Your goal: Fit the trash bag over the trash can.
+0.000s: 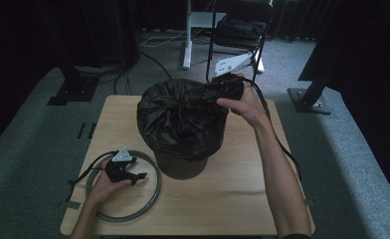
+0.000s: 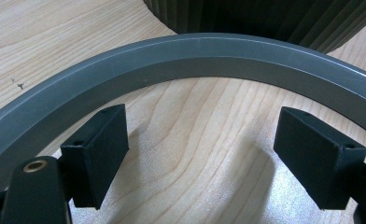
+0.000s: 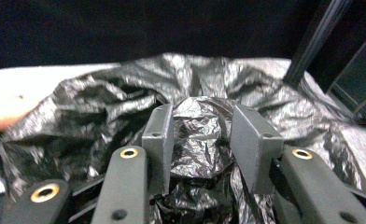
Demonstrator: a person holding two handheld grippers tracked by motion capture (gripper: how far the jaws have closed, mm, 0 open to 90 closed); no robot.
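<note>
Right gripper view: right gripper (image 3: 202, 144) pinches an upright bag (image 3: 102, 112) fold.

The upper part of the bin (image 1: 183, 167) is hidden under the black bag (image 1: 180, 119); its inside cannot be seen. In the right gripper view, whether the fold of bag between the jaws is pressed by the pads cannot be told, and the bag's lower part is cut off by the bottom edge. In the left gripper view, the grey ring (image 2: 181, 56) is cut off at both side edges, and the bin's ribbed wall by the top edge.
</note>
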